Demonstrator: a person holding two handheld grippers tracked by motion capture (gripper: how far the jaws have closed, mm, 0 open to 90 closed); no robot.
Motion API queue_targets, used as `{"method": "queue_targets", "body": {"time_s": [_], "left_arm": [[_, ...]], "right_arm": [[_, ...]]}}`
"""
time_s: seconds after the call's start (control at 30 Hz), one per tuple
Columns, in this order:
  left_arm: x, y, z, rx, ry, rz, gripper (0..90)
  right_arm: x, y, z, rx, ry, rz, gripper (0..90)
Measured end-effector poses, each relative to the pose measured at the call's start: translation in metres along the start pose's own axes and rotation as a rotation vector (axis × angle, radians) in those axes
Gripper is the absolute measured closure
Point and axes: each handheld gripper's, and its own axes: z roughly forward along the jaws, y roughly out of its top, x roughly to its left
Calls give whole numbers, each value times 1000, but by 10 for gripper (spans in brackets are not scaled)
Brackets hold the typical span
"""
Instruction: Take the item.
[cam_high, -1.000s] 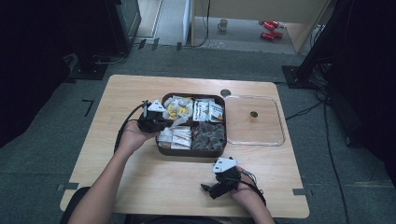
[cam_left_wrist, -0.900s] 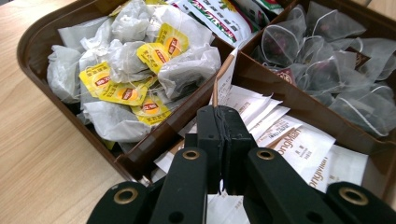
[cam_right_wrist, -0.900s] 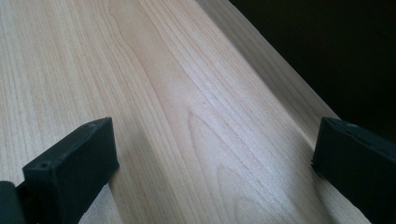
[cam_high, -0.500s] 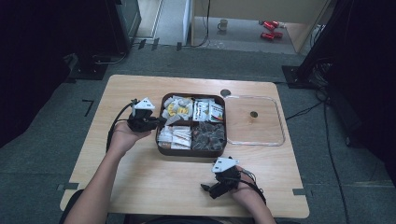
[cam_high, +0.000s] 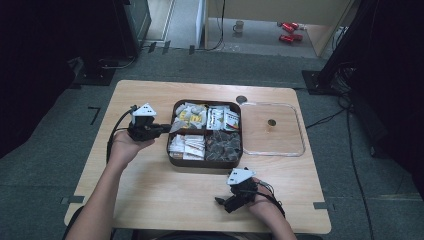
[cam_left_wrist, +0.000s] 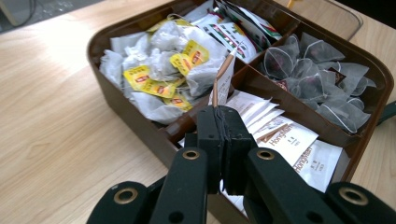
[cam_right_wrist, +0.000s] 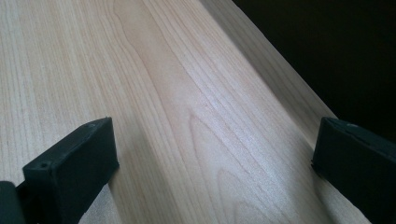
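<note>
I have a flat paper tea sachet (cam_left_wrist: 223, 79) pinched by its lower edge in the left gripper (cam_left_wrist: 220, 122), whose jaws are clamped together on it. The sachet stands almost upright out of the pads, tipped slightly toward 1 o'clock in the left gripper view, and it hangs over the near-left part of the divided tray (cam_left_wrist: 140, 122), above the wall between two compartments. In the high view that gripper (cam_high: 159, 129) sits at about 9 o'clock from the tray (cam_high: 170, 150), right at its left rim, with the sachet's pale end reaching over the edge.

Around it, the compartment at 11 o'clock in the left gripper view holds crumpled tea bags with yellow tags (cam_left_wrist: 161, 70), the one at 1 o'clock holds mesh pyramid bags (cam_left_wrist: 322, 79), and the flat white sachets (cam_left_wrist: 285, 140) lie just beyond the pads. The clear lid (cam_high: 272, 130) rests on the table (cam_high: 150, 200) at 3 o'clock from the tray, well off it.

My right gripper (cam_high: 231, 201) rests near the table's front edge at about 5 o'clock from the tray, jaws spread wide with nothing between them.

My read: the pick is done and the sachet is lifted clear of its pile; carrying it out and setting it down is left.
</note>
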Motion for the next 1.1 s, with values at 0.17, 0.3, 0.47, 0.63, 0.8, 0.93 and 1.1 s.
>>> {"method": "queue_targets", "body": {"time_s": [0.17,0.3,0.47,0.63,0.8,0.93,1.1], "left_arm": [[8,-3,-14,-33,1,-35,895],[15,-8,-25,-49,23,-57,896],[24,-15,-34,-52,49,-84,896],[33,-24,-36,-35,84,-115,895],[41,-34,-30,5,127,-122,895],[49,-41,-23,32,139,-141,894],[59,-49,-11,76,170,-163,894]], "right_arm": [[0,0,0,1,6,-5,0],[-1,1,1,0,12,-12,0],[-1,2,2,0,19,-18,0],[-2,3,3,0,26,-26,0],[-2,4,4,0,27,-25,0],[-2,4,4,1,28,-25,0],[-2,5,4,0,30,-27,0]]}}
